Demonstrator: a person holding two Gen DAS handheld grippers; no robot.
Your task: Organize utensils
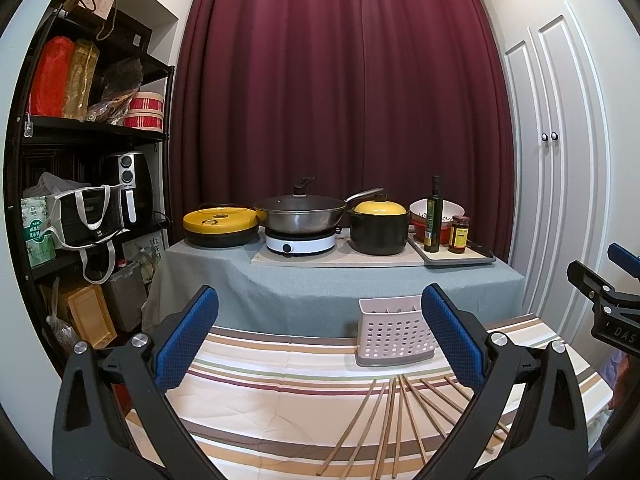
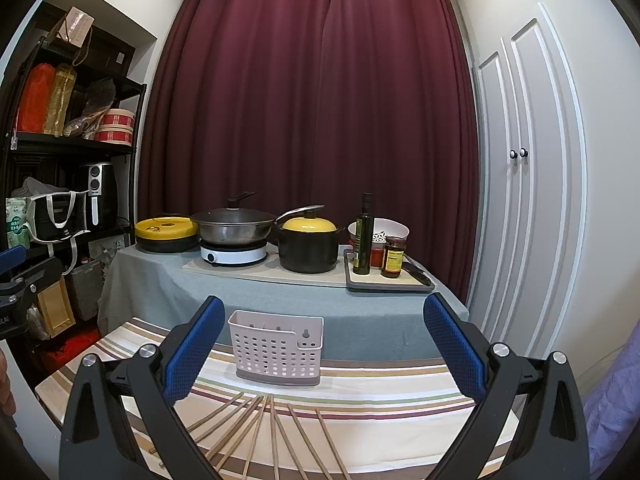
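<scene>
Both grippers, left [image 1: 320, 344] and right [image 2: 324, 350], hover jaws wide open, empty, over chopsticks [image 2: 260, 432] fanned on counter [image 2: 380, 380] before holder [image 2: 276, 350].

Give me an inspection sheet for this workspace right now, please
Surface: striped tablecloth, flat.
Job's things: wooden chopsticks fanned out loose; white perforated plastic utensil holder upright behind them, apart.
Clutter: nothing seen on the striped cloth.
Grippers: left tool open, holding nothing; right tool open, holding nothing; both above the chopsticks.
Cables: nothing seen.
Surroundings: grey-clothed table with yellow-lidded black pot, lidded steel wok, dark green oil bottle; maroon curtain.
</scene>
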